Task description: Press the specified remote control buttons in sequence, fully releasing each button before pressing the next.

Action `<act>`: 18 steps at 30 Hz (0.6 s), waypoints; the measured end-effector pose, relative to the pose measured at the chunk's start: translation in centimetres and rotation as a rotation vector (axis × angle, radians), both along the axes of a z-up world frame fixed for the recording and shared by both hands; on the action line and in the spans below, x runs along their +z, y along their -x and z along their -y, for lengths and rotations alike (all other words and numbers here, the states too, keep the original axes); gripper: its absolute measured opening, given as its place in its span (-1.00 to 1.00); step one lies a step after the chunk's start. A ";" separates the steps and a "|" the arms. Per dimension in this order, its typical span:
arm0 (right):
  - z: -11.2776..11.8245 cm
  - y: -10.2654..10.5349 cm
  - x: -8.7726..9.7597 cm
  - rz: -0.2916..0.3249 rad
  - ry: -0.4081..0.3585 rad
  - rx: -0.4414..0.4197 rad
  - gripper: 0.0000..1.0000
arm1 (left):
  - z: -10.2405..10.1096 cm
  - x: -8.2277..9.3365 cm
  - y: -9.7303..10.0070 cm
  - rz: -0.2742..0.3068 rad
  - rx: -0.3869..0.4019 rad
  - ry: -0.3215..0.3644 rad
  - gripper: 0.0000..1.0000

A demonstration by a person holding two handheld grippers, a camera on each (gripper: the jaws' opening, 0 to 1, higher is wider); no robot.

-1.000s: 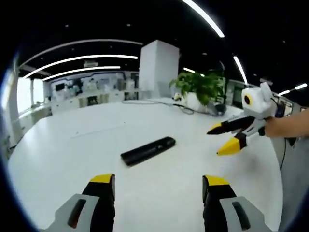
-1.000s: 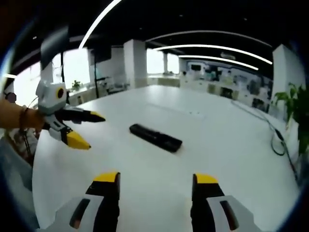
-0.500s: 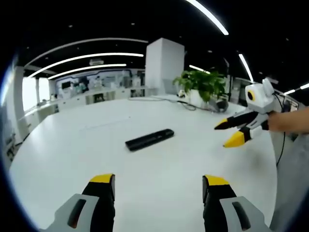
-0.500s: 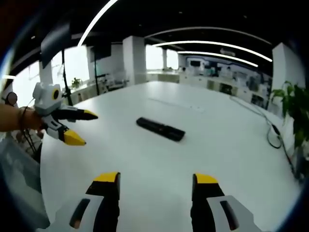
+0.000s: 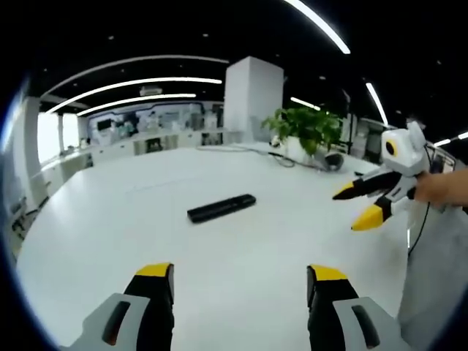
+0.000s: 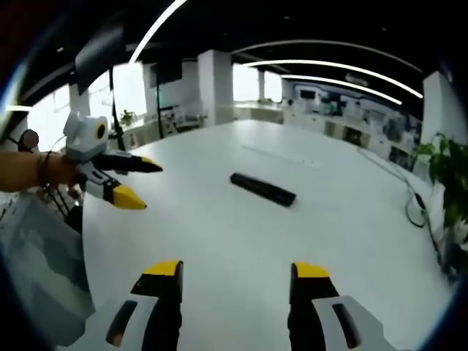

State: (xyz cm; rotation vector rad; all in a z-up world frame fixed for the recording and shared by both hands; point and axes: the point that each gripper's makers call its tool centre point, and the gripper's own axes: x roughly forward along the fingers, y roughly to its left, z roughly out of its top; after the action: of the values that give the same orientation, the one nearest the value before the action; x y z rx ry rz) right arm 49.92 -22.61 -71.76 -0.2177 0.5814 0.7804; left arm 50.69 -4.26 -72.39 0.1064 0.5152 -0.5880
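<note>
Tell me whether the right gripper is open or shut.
Open: the right gripper shows its yellow-tipped jaws wide apart over the white table, holding nothing.

White table, potted plant, white pillar, ceiling light strips

no legible txt, labels, nos.

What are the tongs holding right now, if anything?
Nothing. Both the left tongs and right tongs are open and empty; the remote lies untouched on the white table.
</note>
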 end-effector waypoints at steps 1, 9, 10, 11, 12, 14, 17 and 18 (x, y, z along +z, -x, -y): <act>0.0 0.2 0.1 0.001 -0.003 0.002 0.13 | 0.1 0.2 0.1 0.009 -0.001 0.013 0.53; -0.2 2.1 1.0 -0.007 -0.034 0.008 0.12 | -0.2 2.0 1.6 0.013 0.028 0.055 0.56; -0.2 2.4 1.2 -0.006 -0.037 0.006 0.12 | -0.1 2.3 2.1 0.014 0.029 0.054 0.56; -0.2 2.7 1.5 -0.005 -0.039 0.007 0.12 | 0.1 2.7 2.6 0.017 0.030 0.061 0.56; -0.2 2.9 1.6 -0.008 -0.039 0.005 0.12 | 0.3 3.0 2.8 0.020 0.032 0.064 0.56; 0.0 3.5 2.1 -0.013 -0.056 -0.003 0.12 | 0.6 3.7 3.7 0.028 0.030 0.066 0.56; 0.1 4.1 2.8 -0.012 -0.072 -0.014 0.11 | 0.8 4.4 4.6 0.042 0.033 0.056 0.56; 0.2 4.3 3.1 -0.006 -0.078 -0.018 0.11 | 0.7 4.6 5.0 0.048 0.039 0.057 0.56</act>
State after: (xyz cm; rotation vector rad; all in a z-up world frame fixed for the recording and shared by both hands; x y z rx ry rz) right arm 45.61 -22.78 -68.63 -0.1382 0.5570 0.7854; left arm 45.69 -4.97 -67.79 0.0558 0.4527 -0.5604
